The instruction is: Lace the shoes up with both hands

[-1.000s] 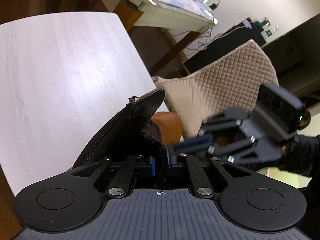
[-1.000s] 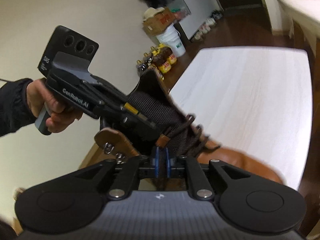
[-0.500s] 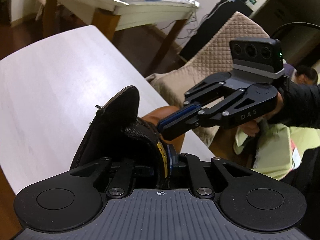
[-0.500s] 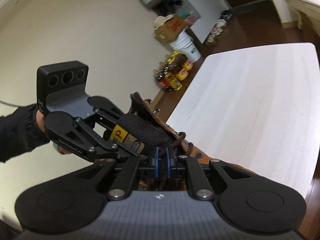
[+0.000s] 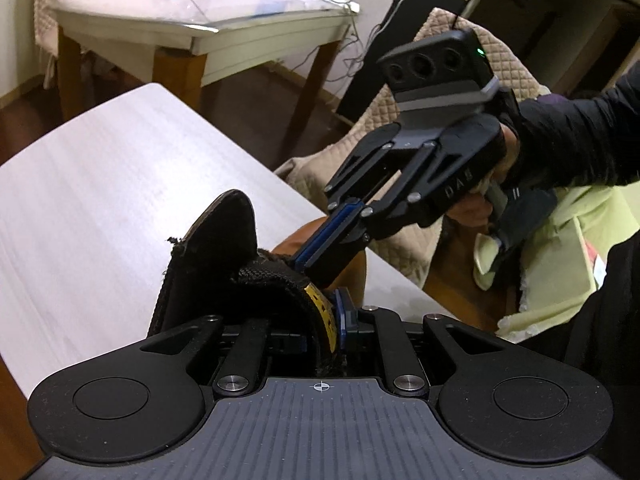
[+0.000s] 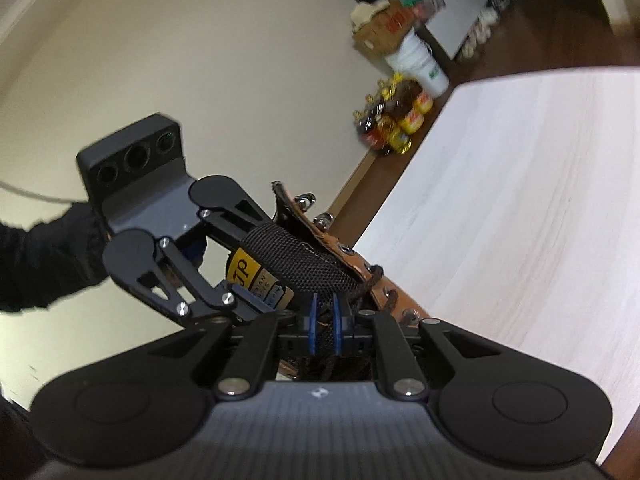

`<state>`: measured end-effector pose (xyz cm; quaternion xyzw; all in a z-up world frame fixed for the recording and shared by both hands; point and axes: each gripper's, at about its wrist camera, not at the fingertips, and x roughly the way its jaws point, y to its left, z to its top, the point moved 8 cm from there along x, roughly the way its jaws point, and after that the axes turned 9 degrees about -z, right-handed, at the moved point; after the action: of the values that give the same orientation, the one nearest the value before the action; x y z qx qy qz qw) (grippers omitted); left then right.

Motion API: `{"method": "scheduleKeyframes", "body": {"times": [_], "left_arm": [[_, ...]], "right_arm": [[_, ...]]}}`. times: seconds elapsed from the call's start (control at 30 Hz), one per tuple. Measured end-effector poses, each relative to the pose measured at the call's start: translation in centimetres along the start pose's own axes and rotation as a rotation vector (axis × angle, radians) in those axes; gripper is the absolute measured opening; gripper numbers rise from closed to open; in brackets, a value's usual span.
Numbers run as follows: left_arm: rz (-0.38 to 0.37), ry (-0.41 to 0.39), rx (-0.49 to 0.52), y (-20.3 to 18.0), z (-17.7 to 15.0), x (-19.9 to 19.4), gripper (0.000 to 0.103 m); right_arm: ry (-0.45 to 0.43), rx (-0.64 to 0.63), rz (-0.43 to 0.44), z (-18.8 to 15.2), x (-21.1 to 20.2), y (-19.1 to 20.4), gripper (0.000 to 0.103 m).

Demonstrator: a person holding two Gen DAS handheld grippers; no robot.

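- Tan leather boot [image 6: 394,292] sits on the white worktop [image 5: 100,184], near its edge; black mesh tongue [image 6: 308,256] with a yellow label is lifted upright.
- Dark brown lace [image 6: 374,276] threads the lower eyelets; the upper metal hooks [image 6: 306,200] stand empty, so lacing looks partly done.
- Left tool [image 6: 256,300]: pads pinch the tongue at its label; jaws easing open slightly.
- Right tool [image 6: 324,322]: blue pads close together and closing, lace strands running between them; cannot tell whether they press yet.
- Handling judgement: boot stiff and fairly heavy, should stay put; tongue soft, folds readily; lace thin, limp, likely to slip.
- Best hold: lace near its free end; tongue at top edge.
- Surroundings: quilted chair [image 5: 472,92], glass-topped table [image 5: 192,4].
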<state>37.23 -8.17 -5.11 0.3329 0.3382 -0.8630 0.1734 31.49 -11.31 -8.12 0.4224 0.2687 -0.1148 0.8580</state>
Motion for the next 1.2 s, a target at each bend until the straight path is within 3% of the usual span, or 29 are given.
{"method": "scheduleKeyframes", "body": {"times": [0.1,0.13,0.33,0.57,0.73,1.03,1.1,1.2], "left_arm": [[-0.001,-0.004,-0.04,0.3,-0.2,-0.3,0.014],[0.0,-0.002,-0.066,0.4,-0.2,-0.4,0.016],[0.056,0.0,-0.154,1.0,-0.7,-1.4,0.017],[0.164,-0.049,-0.184,0.0,-0.8,-4.4,0.017],[0.268,-0.18,-0.099,-2.7,1.6,-6.8,0.018],[0.362,-0.093,0.046,-4.6,3.4,-2.2,0.017],[0.366,-0.103,0.017,-4.2,3.4,-2.2,0.004],[0.357,-0.173,-0.123,-2.5,3.0,-3.2,0.004]], "right_arm": [[0.021,0.069,0.021,-0.1,-0.3,-0.6,0.003],[0.019,0.154,0.043,0.2,-0.5,-1.3,0.003],[-0.129,0.328,-0.04,2.7,-3.2,-5.0,0.002],[-0.1,0.271,-0.027,2.8,-2.7,-2.8,0.002],[-0.117,0.247,-0.022,3.1,-3.4,-1.4,0.002],[-0.089,0.149,0.006,3.6,-5.4,1.5,0.002],[-0.086,0.137,0.004,3.7,-5.5,1.7,0.002],[-0.11,0.138,-0.018,3.9,-5.6,1.6,0.005]]}}
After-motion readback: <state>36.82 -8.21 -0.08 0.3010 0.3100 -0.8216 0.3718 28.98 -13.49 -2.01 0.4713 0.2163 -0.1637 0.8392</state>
